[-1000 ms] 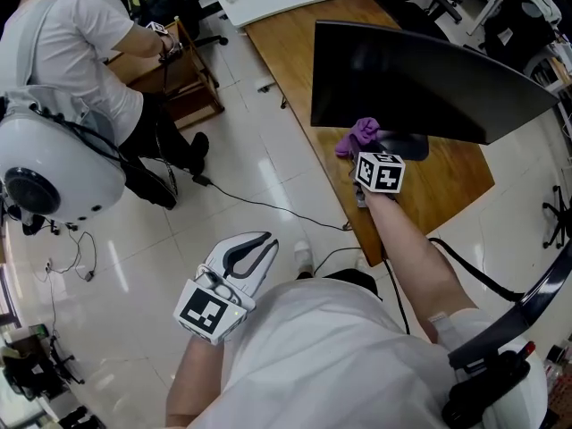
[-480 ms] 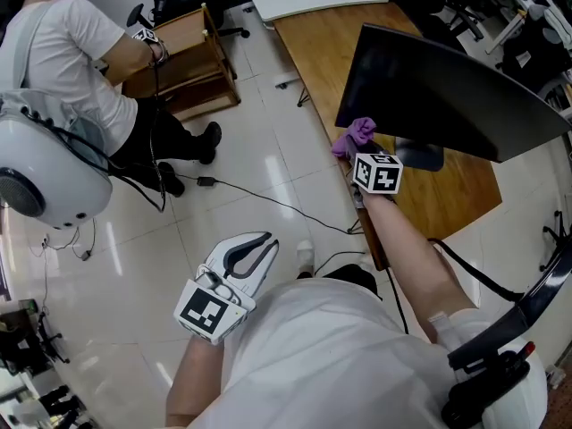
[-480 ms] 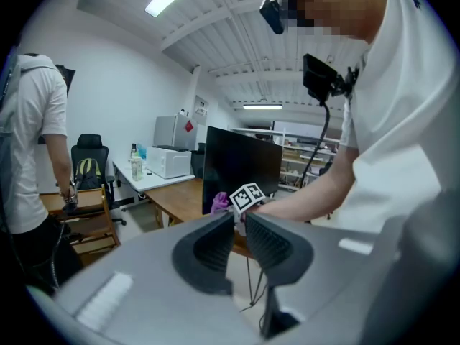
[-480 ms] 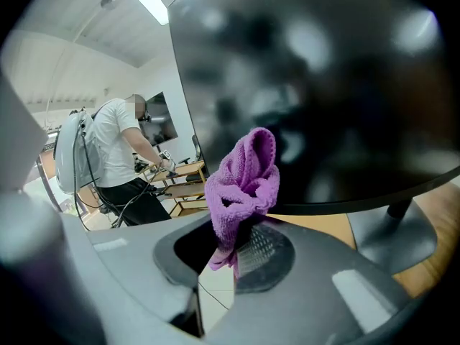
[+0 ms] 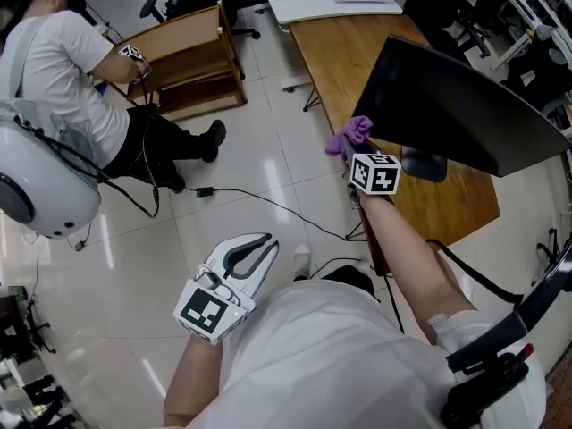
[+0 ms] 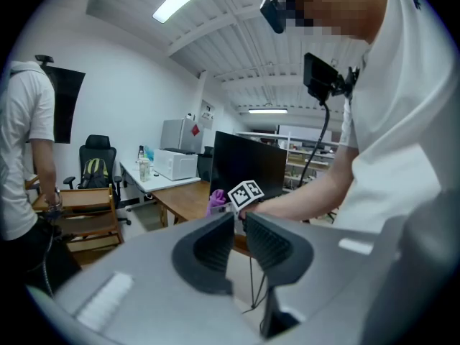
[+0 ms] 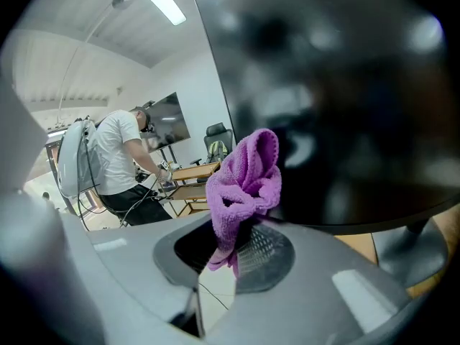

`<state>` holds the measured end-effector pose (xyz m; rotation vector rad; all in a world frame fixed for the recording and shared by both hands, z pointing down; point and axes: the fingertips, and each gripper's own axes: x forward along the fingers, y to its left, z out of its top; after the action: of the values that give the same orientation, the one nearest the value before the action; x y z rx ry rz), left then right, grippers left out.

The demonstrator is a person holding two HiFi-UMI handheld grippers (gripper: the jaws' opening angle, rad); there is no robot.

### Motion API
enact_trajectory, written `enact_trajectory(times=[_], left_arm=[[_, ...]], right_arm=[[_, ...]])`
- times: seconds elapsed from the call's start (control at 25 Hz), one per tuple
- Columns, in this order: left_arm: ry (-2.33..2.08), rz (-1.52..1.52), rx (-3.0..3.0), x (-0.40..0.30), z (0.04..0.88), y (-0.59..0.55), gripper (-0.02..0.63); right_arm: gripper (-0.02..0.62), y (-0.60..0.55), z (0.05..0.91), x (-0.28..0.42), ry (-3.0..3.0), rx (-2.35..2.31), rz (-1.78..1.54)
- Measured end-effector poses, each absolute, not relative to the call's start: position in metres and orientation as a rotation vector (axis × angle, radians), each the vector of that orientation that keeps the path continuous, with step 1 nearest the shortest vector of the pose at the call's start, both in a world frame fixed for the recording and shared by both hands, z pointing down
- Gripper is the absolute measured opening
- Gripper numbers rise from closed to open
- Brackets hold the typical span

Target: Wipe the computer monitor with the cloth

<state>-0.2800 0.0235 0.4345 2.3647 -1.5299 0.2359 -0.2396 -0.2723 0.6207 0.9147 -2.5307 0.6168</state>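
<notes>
A black computer monitor (image 5: 456, 105) stands on a wooden desk (image 5: 353, 52). My right gripper (image 5: 357, 153) is shut on a bunched purple cloth (image 5: 349, 135) and holds it at the screen's near lower-left corner. In the right gripper view the cloth (image 7: 244, 182) sticks up from between the jaws of the right gripper (image 7: 241, 239), close against the dark screen (image 7: 338, 99). My left gripper (image 5: 259, 242) hangs low over the floor beside my body, shut on nothing. Its own view shows the monitor (image 6: 248, 167) and the cloth (image 6: 217, 200) far ahead.
A person in a white shirt (image 5: 71, 96) bends over a small wooden cabinet (image 5: 183, 56) at the left. A black cable (image 5: 259, 206) runs across the tiled floor. The monitor's foot (image 5: 422, 164) sits near the desk's front edge. A white table (image 5: 304, 3) stands behind.
The head view has swung. The cloth in my right gripper now sits at the monitor's lower-left corner instead of further in under its lower edge. The left gripper has not moved.
</notes>
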Motion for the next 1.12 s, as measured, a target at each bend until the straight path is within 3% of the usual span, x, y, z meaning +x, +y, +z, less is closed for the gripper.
enact_trajectory(times=[1.12], left_arm=[[-1.471,0.169,2.509,-0.282,0.423,0.018,0.071]], right_arm=[[0.048,-0.269,0.441,-0.266,-2.797,0.87,0.546]])
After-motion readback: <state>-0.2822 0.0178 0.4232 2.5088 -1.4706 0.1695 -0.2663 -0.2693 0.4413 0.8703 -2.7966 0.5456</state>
